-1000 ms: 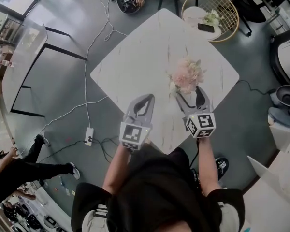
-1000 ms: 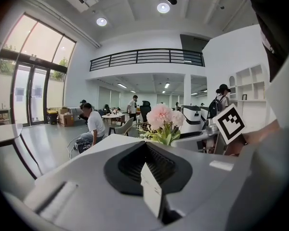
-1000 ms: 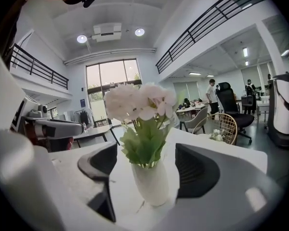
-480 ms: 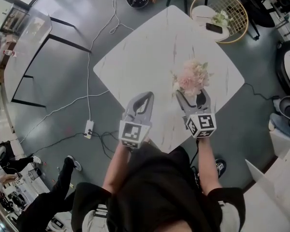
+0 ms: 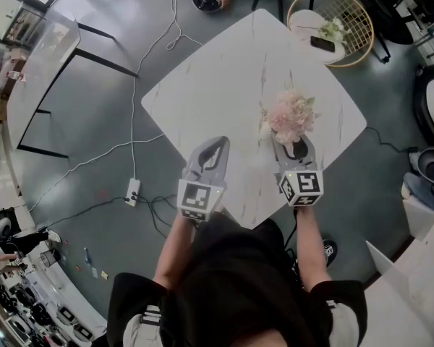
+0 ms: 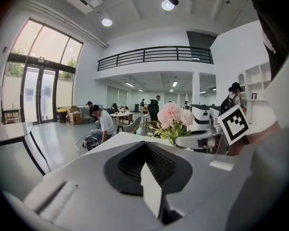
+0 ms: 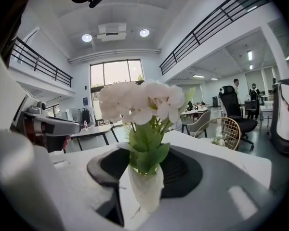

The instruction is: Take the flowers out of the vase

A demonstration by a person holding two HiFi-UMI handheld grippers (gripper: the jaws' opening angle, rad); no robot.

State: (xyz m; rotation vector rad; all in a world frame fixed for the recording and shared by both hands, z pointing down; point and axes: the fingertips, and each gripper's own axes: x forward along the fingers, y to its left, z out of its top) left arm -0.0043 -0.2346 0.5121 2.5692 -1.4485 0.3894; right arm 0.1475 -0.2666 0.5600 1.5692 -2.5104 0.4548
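Observation:
A bunch of pale pink flowers [image 5: 289,116] with green leaves stands in a small white vase [image 7: 145,189] on the white marble table [image 5: 217,85]. My right gripper [image 5: 293,140] reaches level at the vase from the near side. In the right gripper view the vase sits between the closing jaws of the right gripper [image 7: 148,154], and both pads touch its sides. The blooms [image 7: 139,100] rise above the jaws. My left gripper [image 5: 220,143] hovers to the left of the flowers [image 6: 176,115]; this left gripper [image 6: 145,143] has its tips together and holds nothing.
A gold wire side table [image 5: 333,24] with a phone and greenery stands beyond the table's far corner. Cables and a power strip [image 5: 132,189] lie on the grey floor at left. The table's near corner is just under my hands. People sit further off.
The right gripper's jaws have narrowed from wide open to around the vase. The left gripper has stayed where it was.

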